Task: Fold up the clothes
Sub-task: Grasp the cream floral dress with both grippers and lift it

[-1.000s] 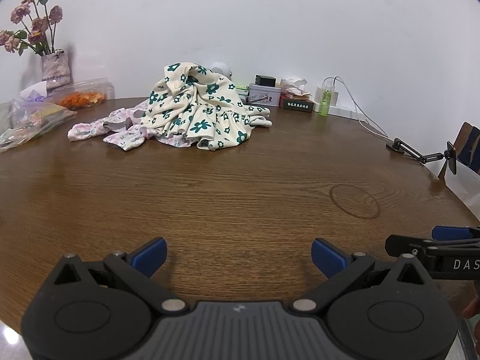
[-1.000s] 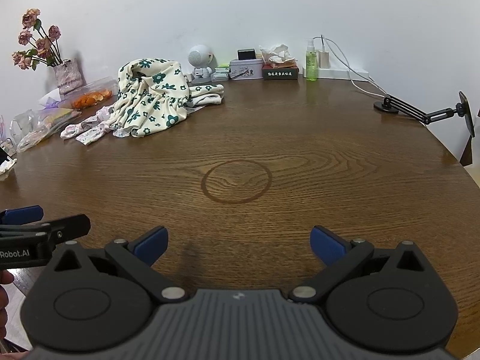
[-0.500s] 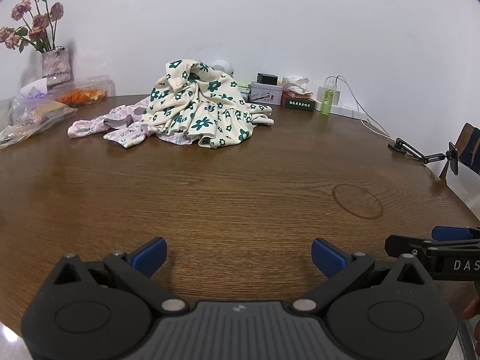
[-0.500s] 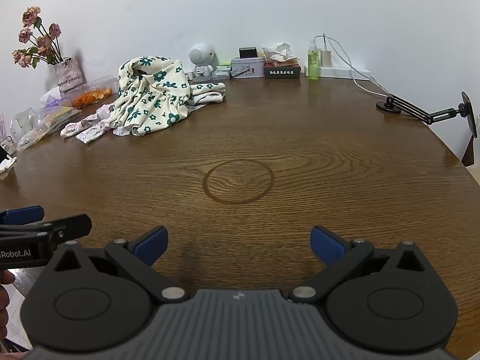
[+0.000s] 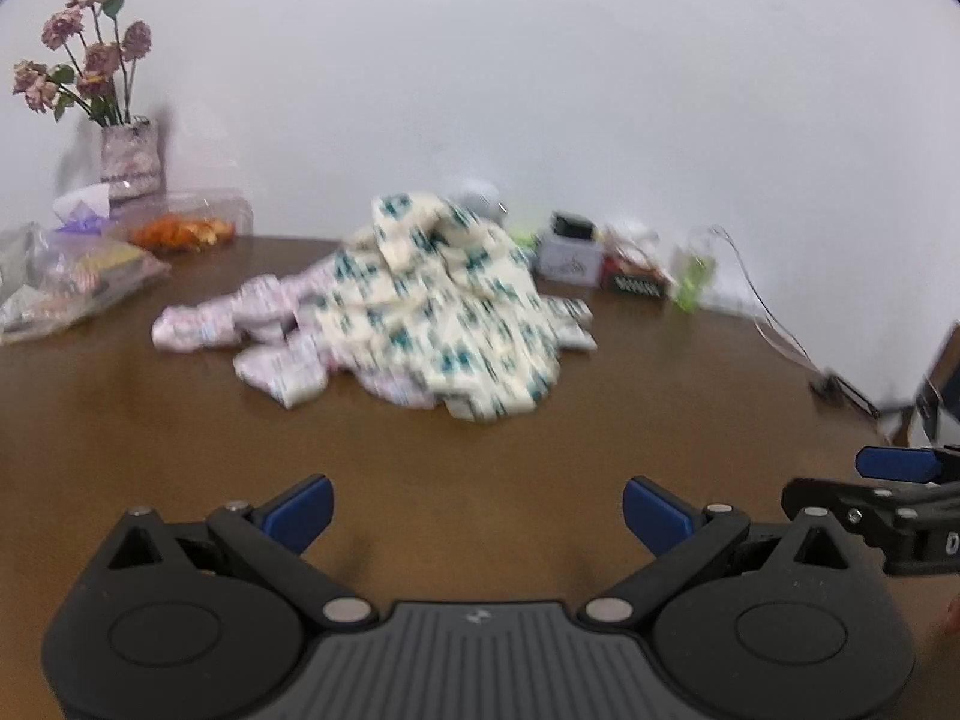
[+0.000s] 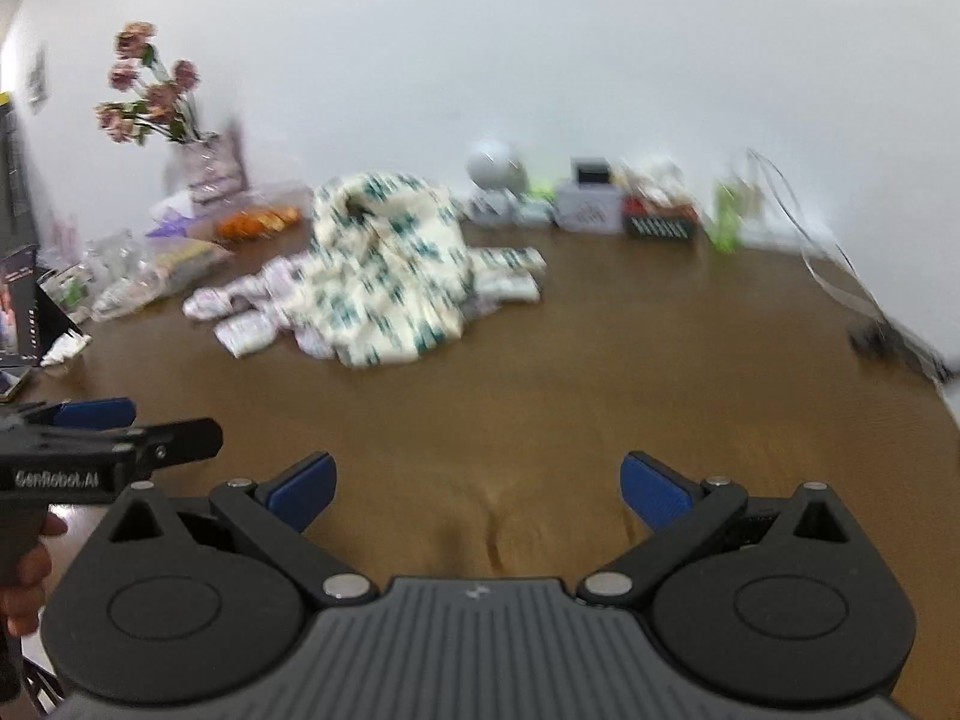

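- Left gripper [image 5: 477,510]: jaws released and spread wide, nothing between the ribbed blue pads [image 5: 300,507]; black hinged linkages on a ridged grey body.
- Far left of the left jaws: a patterned vase [image 5: 132,162] of faded pink flowers, with crinkled clear plastic bags [image 5: 66,291] beside it.
- Clothes pile [image 5: 438,312]: a crumpled, soft heap well ahead of both sets of jaws, untouched. Cream fabric with dark green floral print lies on top; a pale pink-printed garment [image 5: 240,324] trails out to its left. Motion blur softens detail.
- Worktop [image 5: 420,450]: brown wood-grain, rounded edge, bare directly under the jaws.
- Right gripper [image 6: 477,495]: jaws likewise released, holding nothing, the clothes pile [image 6: 390,276] ahead and left of centre.
- Behind the pile, against the white wall: small boxes [image 6: 591,204] and a green bottle [image 6: 726,216], blurred.
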The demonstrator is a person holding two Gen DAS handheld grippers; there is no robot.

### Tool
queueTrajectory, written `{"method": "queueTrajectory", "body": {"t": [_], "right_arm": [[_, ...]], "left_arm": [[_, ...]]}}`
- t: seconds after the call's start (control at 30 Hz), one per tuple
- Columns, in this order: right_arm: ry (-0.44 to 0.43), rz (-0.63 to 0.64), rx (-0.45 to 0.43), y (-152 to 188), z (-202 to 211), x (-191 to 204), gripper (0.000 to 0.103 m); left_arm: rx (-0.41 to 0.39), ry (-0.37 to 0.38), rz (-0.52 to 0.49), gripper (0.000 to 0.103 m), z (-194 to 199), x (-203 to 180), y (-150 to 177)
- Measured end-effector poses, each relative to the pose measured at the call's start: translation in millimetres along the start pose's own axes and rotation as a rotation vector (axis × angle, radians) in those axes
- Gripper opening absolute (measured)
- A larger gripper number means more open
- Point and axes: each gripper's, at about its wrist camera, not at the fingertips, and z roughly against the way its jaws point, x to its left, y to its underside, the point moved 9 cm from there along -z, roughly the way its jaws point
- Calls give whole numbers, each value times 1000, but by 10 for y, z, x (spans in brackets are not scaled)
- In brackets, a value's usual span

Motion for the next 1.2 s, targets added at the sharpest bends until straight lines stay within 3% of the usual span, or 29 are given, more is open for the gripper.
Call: {"method": "queueTrajectory", "body": {"t": [0.07, 0.2, 0.3, 0.47, 0.63, 0.73, 0.77, 0.8, 0.83, 0.87, 0.9, 0.97, 1.2], "right_arm": [[-6, 48, -14, -316, -157, 111, 103], [9, 126, -13, -869, -627, 235, 103], [24, 155, 27, -1142, -1082, 302, 103], [53, 187, 112, -1339, -1914, 388, 103], [81, 178, 156, -1303, -2534, 372, 97], [117, 178, 180, -1261, -2755, 353, 79], [119, 171, 191, -1249, -2794, 356, 72], [105, 152, 195, -1248, -2805, 364, 57], [77, 135, 198, -1262, -2815, 380, 45], [66, 135, 182, -1311, -2774, 392, 21], [57, 136, 163, -1361, -2729, 403, 11], [37, 139, 127, -1462, -2638, 425, 2], [43, 157, -136, -2301, -1673, 272, 1]], "left_arm": [[-27, -30, -16, 103, -151, 83, -289], [-66, -162, -17, 103, -533, 292, -780], [-63, -178, 1, 103, -870, 407, -1072], [-44, -196, -7, 101, -1486, 472, -1432], [31, -203, -26, 97, -2069, 525, -1464], [65, -222, -8, 89, -2315, 601, -1435], [67, -223, 5, 78, -2369, 627, -1429], [65, -196, 19, 58, -2391, 627, -1443], [67, -152, 36, 44, -2403, 609, -1468], [69, -112, 48, 19, -2395, 587, -1499], [67, -80, 56, 17, -2379, 567, -1536], [31, -99, 32, 10, -2289, 558, -1671], [-166, 5, -26, 8, -1470, 282, -2392]]}}
